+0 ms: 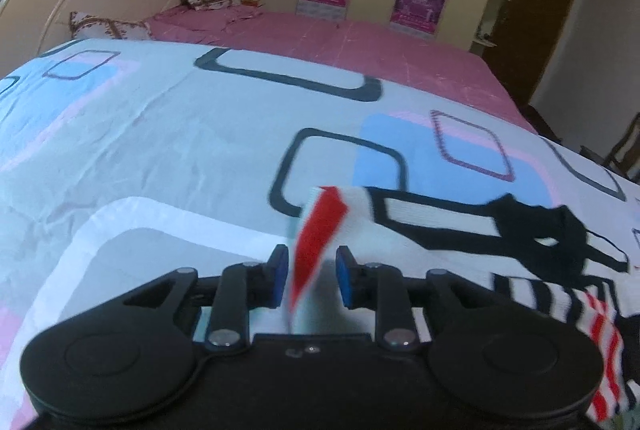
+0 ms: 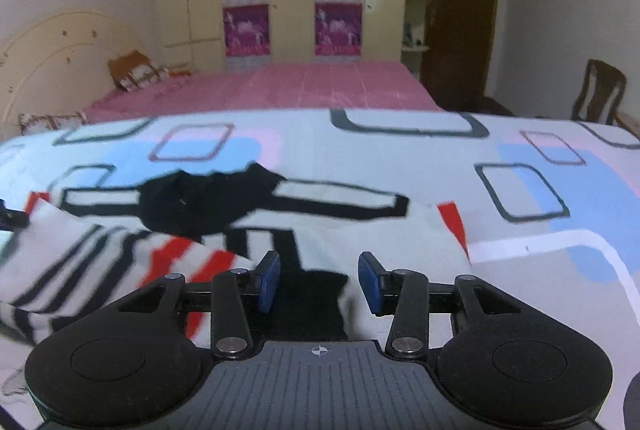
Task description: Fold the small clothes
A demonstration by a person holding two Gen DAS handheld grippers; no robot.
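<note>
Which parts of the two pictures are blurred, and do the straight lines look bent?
Left wrist view: the red and white cloth edge between the open left gripper pads is smeared by motion; the bed edge bows from fisheye. Right wrist view: the striped garment at left is blurred, the right gripper sharp; the dark corners are lens vignetting.

The right gripper (image 2: 319, 282) is hovering low over a white garment (image 2: 120, 254) with black and red stripes, its jaws standing apart with the cloth lying beneath, unpinched. The garment is lying on a patterned sheet (image 2: 400, 158) covering the bed; a chair (image 2: 598, 94) is standing far right.
</note>
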